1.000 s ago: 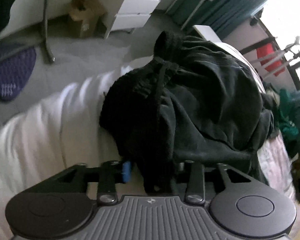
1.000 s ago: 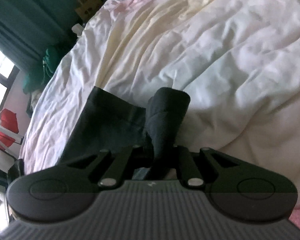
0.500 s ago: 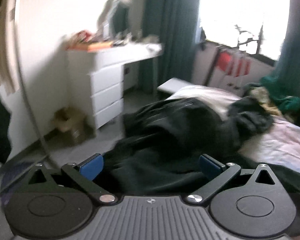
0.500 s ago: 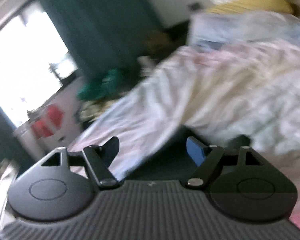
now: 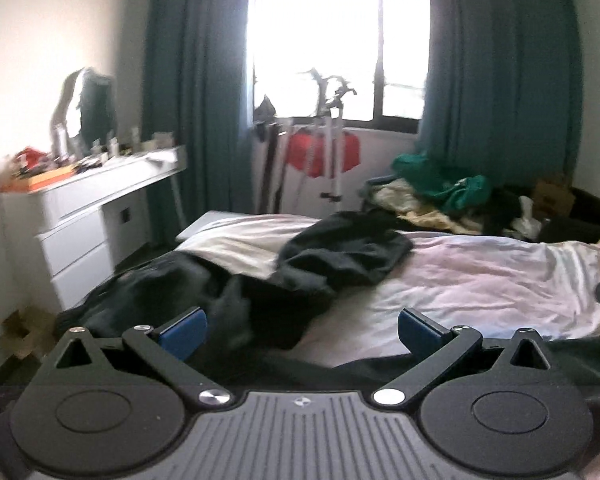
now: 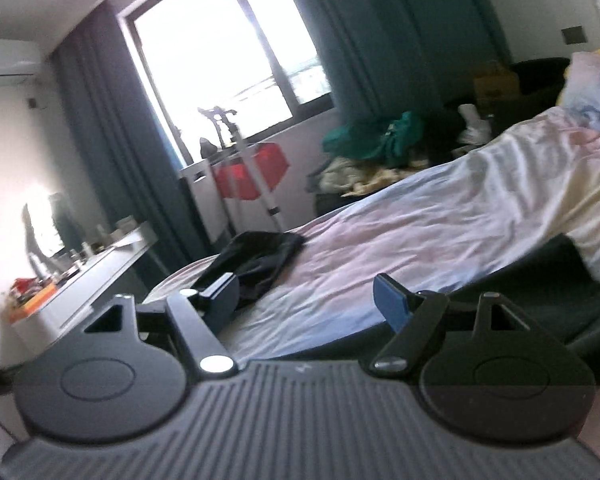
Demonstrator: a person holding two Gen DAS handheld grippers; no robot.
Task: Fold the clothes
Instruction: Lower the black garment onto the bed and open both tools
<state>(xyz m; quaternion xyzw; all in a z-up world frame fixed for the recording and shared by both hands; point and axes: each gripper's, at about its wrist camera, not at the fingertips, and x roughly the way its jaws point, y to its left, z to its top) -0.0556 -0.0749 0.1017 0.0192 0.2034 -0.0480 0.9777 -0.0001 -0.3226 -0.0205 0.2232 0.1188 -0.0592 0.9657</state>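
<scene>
A dark garment (image 5: 340,258) lies crumpled on the pale bed sheet (image 5: 480,280), its near part spread towards the bed's left edge (image 5: 160,292). My left gripper (image 5: 300,330) is open and empty, held above the garment's near part. In the right wrist view the same dark garment (image 6: 260,260) lies at the far corner of the bed (image 6: 420,240), and more dark cloth (image 6: 560,280) lies close under my right gripper (image 6: 306,300), which is open and empty.
A white dresser (image 5: 88,216) with clutter stands left of the bed. A white stand with a red item (image 5: 324,152) is by the window. A pile of green and yellow clothes (image 5: 440,196) lies beyond the bed. A pillow (image 6: 592,84) is at the right.
Both grippers were shut on dark cloth a second ago; both have opened, let go and tilted up from the bed to look across the room.
</scene>
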